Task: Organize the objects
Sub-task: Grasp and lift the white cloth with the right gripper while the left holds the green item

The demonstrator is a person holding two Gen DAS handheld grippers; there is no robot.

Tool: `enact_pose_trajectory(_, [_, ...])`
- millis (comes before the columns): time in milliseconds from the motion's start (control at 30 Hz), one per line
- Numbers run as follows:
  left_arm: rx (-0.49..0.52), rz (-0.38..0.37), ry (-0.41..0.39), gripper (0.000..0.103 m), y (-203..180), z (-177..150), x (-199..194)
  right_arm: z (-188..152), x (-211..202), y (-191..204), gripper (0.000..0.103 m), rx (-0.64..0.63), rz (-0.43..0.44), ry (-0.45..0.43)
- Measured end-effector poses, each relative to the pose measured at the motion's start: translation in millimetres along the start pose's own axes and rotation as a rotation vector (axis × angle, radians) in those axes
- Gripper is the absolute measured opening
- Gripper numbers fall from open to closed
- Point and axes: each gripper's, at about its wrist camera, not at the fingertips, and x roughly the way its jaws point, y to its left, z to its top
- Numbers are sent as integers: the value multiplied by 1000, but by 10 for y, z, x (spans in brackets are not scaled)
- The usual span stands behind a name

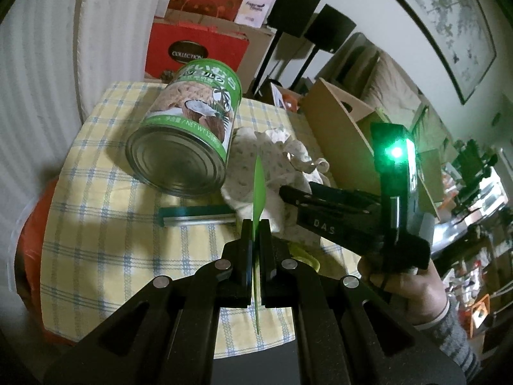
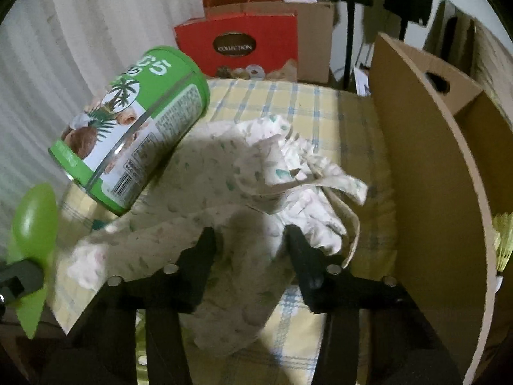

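My left gripper (image 1: 256,224) is shut on a thin green plastic spoon (image 1: 259,186), held edge-on above the checked tablecloth (image 1: 105,224); the spoon also shows in the right wrist view (image 2: 32,224). A green coconut can (image 1: 189,128) lies on its side on the table, also in the right wrist view (image 2: 134,141). A crumpled patterned cloth (image 2: 256,173) lies beside the can. My right gripper (image 2: 251,234) is open, its fingers straddling the cloth. It shows from the left wrist view (image 1: 336,211), reaching into the cloth (image 1: 282,157).
A cardboard box with a handle hole (image 2: 433,147) stands at the table's right, yellow items inside. A teal flat bar (image 1: 195,215) lies on the cloth. Red boxes (image 2: 237,45) and black stands (image 1: 288,32) stand behind the table.
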Motion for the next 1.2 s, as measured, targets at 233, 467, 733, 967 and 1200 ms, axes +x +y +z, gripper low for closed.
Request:
enact_pose_trajectory(233, [-1, -5, -2, 3, -13, -13, -15, 6, -223, -79, 9, 44, 13, -60])
enact_pose_trajectory(467, [10, -9, -13, 3, -97, 12, -78, 110, -676, -69, 7, 41, 26, -168])
enact_pose_trajectory(733, [26, -17, -30, 3, -219, 80, -178, 279, -1221, -79, 3, 23, 33, -271])
enact_pose_trajectory(967, [35, -25, -27, 3, -289, 52, -202, 153, -941, -148, 13, 57, 73, -149])
enact_pose_trajectory(1200, [27, -23, -21, 3, -255, 45, -196, -79, -474, -104, 54, 79, 99, -25])
